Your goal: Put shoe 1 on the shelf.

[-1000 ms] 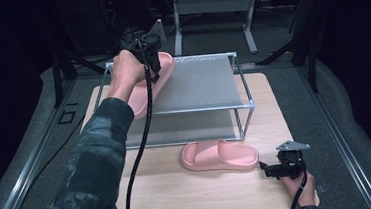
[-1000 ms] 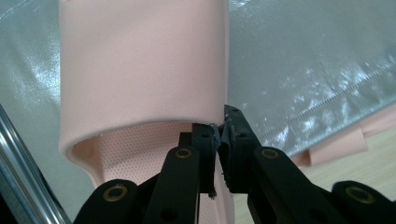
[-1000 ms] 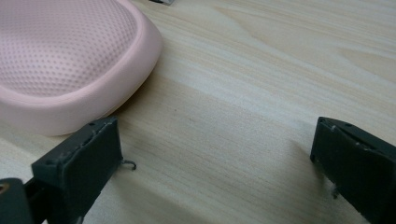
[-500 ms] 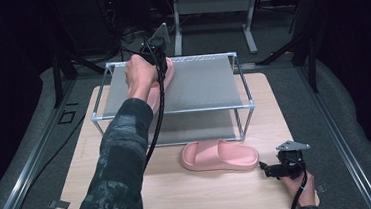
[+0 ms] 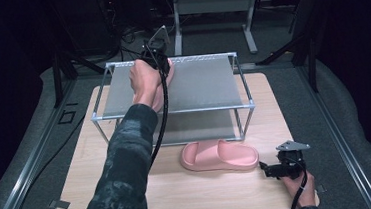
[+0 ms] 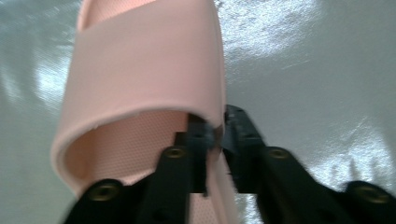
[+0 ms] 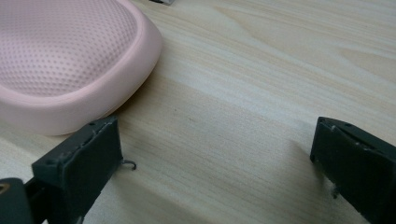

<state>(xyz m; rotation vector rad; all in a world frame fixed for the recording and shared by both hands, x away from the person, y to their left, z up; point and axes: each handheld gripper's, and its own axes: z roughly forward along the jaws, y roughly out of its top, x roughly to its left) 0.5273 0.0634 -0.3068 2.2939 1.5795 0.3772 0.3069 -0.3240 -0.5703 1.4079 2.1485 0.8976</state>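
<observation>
1. In the upper middle of the high view, the left gripper [image 5: 155,49] reaches over the top shelf of a metal rack [image 5: 197,86], with the person's left hand [image 5: 144,82] wrapped around it.
2. A pink slipper [image 5: 164,88] lies on that top shelf, toward its left half, mostly hidden under the hand in the high view.
3. In the left gripper view, this slipper [image 6: 144,79] takes up the left and centre of the frame, its strap arching over the footbed and the silvery shelf surface around it.
4. The left gripper [image 6: 217,135] has its jaws set narrow on the side edge of the strap; one jaw sits inside the strap and the other outside. They have just been opening a little, with the strap between them and the pads close against it.
5. A second pink slipper [image 5: 219,155] lies on the wooden table [image 5: 131,199] in the lower middle of the high view, in front of the rack and apart from it.
6. The right gripper [image 5: 279,170] sits at the lower right of the high view, held low by the right hand [image 5: 300,188], just beside the end of that second slipper.
7. In the right gripper view, the right gripper [image 7: 217,158] has its jaws spread wide with bare table [image 7: 261,70] between them. The second slipper [image 7: 65,56] fills the upper left of that frame, near the left jaw.
</observation>
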